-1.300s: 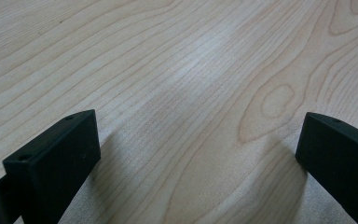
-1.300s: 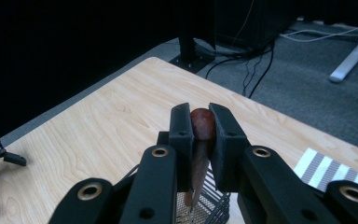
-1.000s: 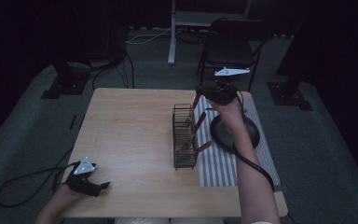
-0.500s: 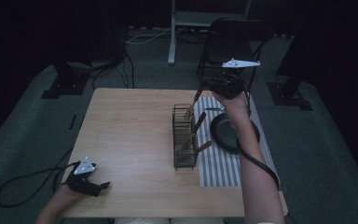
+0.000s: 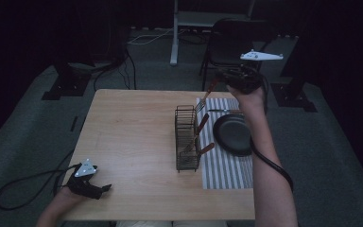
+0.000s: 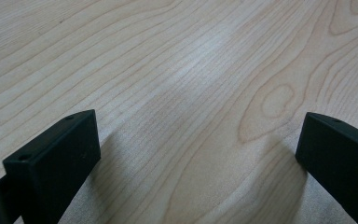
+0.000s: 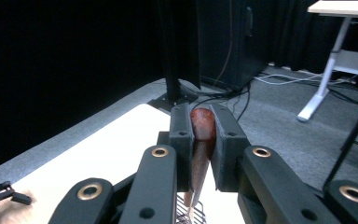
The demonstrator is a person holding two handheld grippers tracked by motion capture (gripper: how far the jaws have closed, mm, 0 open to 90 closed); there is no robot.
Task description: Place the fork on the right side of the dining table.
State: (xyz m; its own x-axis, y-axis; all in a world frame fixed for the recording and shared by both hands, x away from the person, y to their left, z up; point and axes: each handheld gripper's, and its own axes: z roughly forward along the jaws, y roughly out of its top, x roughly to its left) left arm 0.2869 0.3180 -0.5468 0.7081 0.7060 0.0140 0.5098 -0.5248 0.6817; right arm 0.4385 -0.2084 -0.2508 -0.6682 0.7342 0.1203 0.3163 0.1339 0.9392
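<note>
My right gripper (image 5: 219,84) is raised above the table's far right corner, shut on the reddish-brown handle of a fork (image 5: 204,98) whose tines hang down toward the wire cutlery rack (image 5: 187,137). In the right gripper view the handle (image 7: 203,122) is pinched between the two pads of the right gripper (image 7: 200,140). The rack holds two more brown-handled utensils (image 5: 203,124). A black plate (image 5: 231,135) lies on a striped mat (image 5: 227,170), with a knife (image 5: 224,111) at its far side. My left gripper (image 5: 105,188) rests on the table's near left, open and empty (image 6: 196,154).
The wooden table (image 5: 132,137) has bare room left of the rack. Behind it stand a dark chair (image 5: 231,38) and a white desk leg (image 5: 175,33). The left gripper's cable (image 5: 23,182) loops over the floor at the left.
My right hand has lifted the fork higher and slightly farther from the plate. The left hand and gripper stay where they were.
</note>
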